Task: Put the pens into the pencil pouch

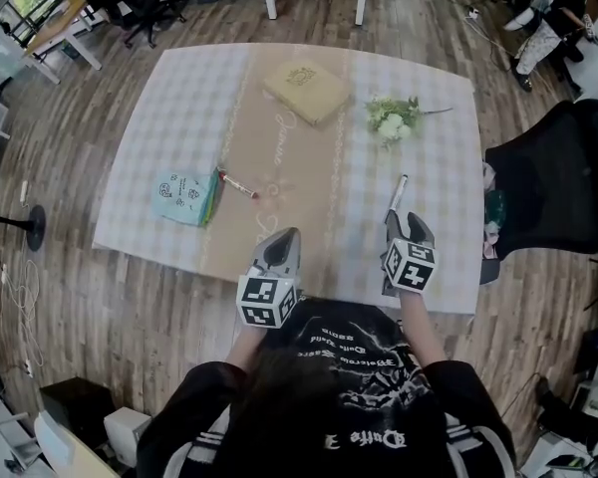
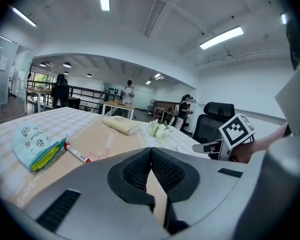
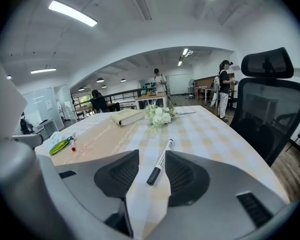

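On the checked cloth surface (image 1: pixel 179 98) with its tan runner, two pens to collect, neither in the pouch yet. Nearest the right gripper (image 3: pixel 152 173): a slim white marker pen with a black cap (image 3: pixel 161 160), flat on the surface, just ahead of the tips, cap end toward them, long axis nearly in line with the pointing direction and leaning slightly right farther out. Right jaws wide apart, gripping nothing, pads clear of the pen on both sides. Probably called for next: forward and down, then closing across the barrel. Left gripper (image 2: pixel 151 159) low at the near edge, jaws pressed together, empty. Off to its left, a white marker pen with red ends (image 2: pixel 76 152), one end right at the pale blue fabric pencil pouch with a green edge (image 2: pixel 34 144), plainly the left hand's side.
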The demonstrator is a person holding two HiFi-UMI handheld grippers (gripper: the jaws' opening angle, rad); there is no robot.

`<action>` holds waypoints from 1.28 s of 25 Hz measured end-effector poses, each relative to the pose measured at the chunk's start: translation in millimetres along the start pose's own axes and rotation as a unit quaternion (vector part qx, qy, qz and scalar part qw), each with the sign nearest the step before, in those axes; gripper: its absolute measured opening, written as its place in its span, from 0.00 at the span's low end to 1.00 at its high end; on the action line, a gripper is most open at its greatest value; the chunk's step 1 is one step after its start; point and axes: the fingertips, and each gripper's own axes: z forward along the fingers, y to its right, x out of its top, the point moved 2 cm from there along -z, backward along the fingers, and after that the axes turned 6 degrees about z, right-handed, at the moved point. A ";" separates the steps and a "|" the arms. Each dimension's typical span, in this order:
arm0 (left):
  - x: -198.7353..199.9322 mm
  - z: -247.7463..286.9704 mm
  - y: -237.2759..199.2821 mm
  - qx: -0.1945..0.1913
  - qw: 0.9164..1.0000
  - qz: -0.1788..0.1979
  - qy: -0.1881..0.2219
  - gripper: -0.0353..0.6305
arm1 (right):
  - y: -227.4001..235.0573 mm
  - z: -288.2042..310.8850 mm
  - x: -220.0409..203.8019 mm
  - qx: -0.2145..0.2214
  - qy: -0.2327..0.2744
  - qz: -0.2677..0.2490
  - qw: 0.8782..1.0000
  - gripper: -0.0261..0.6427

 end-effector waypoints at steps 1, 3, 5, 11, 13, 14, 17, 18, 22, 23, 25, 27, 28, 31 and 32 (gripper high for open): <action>-1.0 0.2 -0.5 0.002 1.000 0.000 -0.002 0.08 | 1.9 5.2 -0.4 -0.004 -0.005 0.005 1.000 0.30; -3.8 0.3 -0.8 0.007 1.000 -0.001 -0.005 0.08 | 5.3 15.4 -1.8 -0.011 -0.014 0.008 1.000 0.29; -6.0 -1.0 -0.6 0.012 1.000 -0.002 -0.008 0.08 | 8.6 25.0 -4.0 -0.014 -0.025 0.006 1.000 0.29; -19.7 -6.2 -10.4 0.034 0.999 -0.010 -0.030 0.08 | 16.7 53.5 -13.1 -0.018 -0.065 0.021 0.998 0.28; -24.3 -9.9 -15.4 0.044 0.998 -0.017 -0.034 0.08 | 18.1 60.5 -16.1 -0.023 -0.073 0.022 0.997 0.28; -25.9 -11.5 -17.2 0.049 0.998 -0.019 -0.036 0.08 | 19.2 63.8 -17.7 -0.025 -0.077 0.024 0.996 0.28; -30.5 -12.4 -20.8 0.057 0.997 -0.023 -0.043 0.08 | 22.5 71.8 -21.5 -0.037 -0.095 0.014 0.995 0.28; -32.8 -11.9 -21.5 0.059 0.997 -0.025 -0.047 0.08 | 23.1 73.6 -22.6 -0.039 -0.100 0.009 0.994 0.28; -40.2 -13.3 -23.1 0.064 0.996 -0.030 -0.056 0.08 | 25.7 78.6 -27.6 -0.047 -0.116 0.020 0.992 0.28; -41.0 -14.2 -23.5 0.066 0.996 -0.030 -0.057 0.08 | 25.5 79.1 -28.3 -0.048 -0.118 0.024 0.992 0.28; -41.9 -16.1 -25.1 0.069 0.995 -0.032 -0.057 0.08 | 24.4 79.2 -29.4 -0.055 -0.119 0.026 0.991 0.29; -41.9 -16.8 -26.8 0.071 0.995 -0.030 -0.057 0.08 | 23.9 79.3 -30.1 -0.064 -0.119 0.026 0.990 0.28; -41.6 -16.5 -27.3 0.071 0.995 -0.029 -0.057 0.08 | 23.8 79.7 -30.1 -0.068 -0.119 0.024 0.990 0.28; -42.1 -15.2 -28.4 0.072 0.995 -0.024 -0.058 0.08 | 25.0 80.8 -29.5 -0.081 -0.118 0.019 0.990 0.26; -42.6 -15.2 -28.8 0.072 0.995 -0.024 -0.058 0.08 | 26.4 81.0 -29.3 -0.087 -0.117 0.018 0.989 0.22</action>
